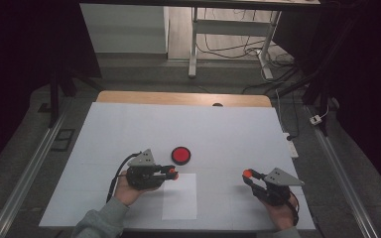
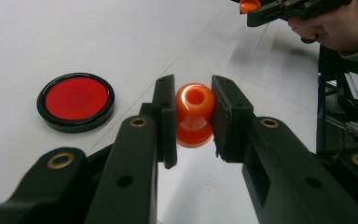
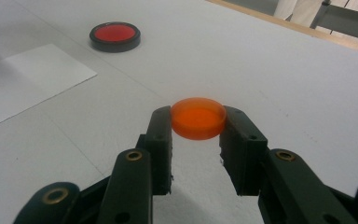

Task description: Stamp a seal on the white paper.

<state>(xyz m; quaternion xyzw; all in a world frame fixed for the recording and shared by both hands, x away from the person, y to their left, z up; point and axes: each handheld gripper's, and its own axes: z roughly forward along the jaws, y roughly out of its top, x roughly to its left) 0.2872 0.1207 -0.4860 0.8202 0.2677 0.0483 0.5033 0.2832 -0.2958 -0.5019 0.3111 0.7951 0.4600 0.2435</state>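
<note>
Orange spool piece (image 2: 194, 114) & orange disc (image 3: 198, 117) – each clamped in a tool, both above white tabletop (image 1: 228, 129)

Spool: waisted, hole on top, pinched betw. pads of left tool (image 1: 171, 173), upright in left gripper view, over edge of white paper sheet (image 1: 179, 196). Disc: flat, translucent, gripped at rim by right tool (image 1: 248, 175), held level off the surface, well apart from spool. Also: red disc in black ring (image 1: 181, 155) lying flat on tabletop just beyond left tool, touching neither tool. Left hand (image 1: 129, 191) & right hand (image 1: 280, 210) enter from near edge
</note>
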